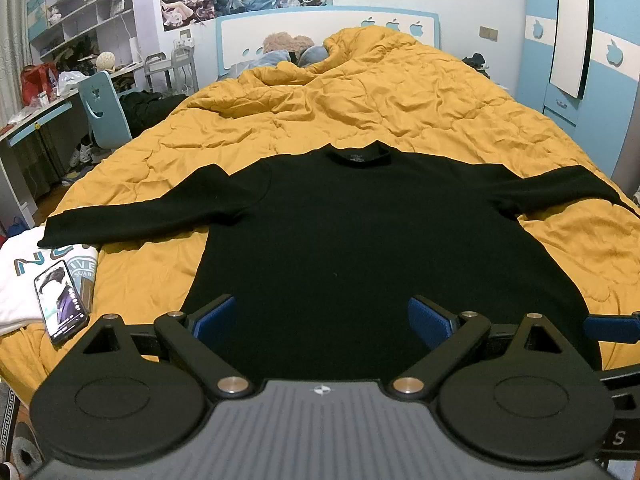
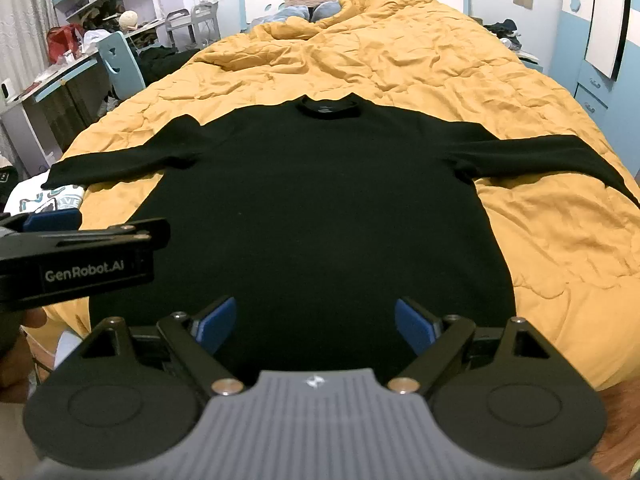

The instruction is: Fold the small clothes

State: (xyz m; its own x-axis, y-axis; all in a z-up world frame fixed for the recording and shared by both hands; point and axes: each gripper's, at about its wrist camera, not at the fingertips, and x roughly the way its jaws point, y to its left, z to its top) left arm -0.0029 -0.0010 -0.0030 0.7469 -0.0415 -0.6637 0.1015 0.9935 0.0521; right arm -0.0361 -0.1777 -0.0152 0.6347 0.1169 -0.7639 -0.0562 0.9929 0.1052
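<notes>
A black long-sleeved sweater [image 1: 352, 232] lies flat on the yellow quilt [image 1: 380, 92], collar far from me, both sleeves spread out to the sides. It also shows in the right wrist view [image 2: 320, 208]. My left gripper [image 1: 322, 322] is open and empty, hovering above the sweater's near hem. My right gripper [image 2: 314, 322] is open and empty too, above the hem a little to the right. The left gripper's body [image 2: 76, 256] shows at the left edge of the right wrist view.
A white printed T-shirt [image 1: 24, 280] with a phone [image 1: 60, 304] on it lies at the bed's left edge under the left sleeve end. A desk and blue chair [image 1: 102, 108] stand left of the bed. The headboard [image 1: 320, 28] and pillows are far back.
</notes>
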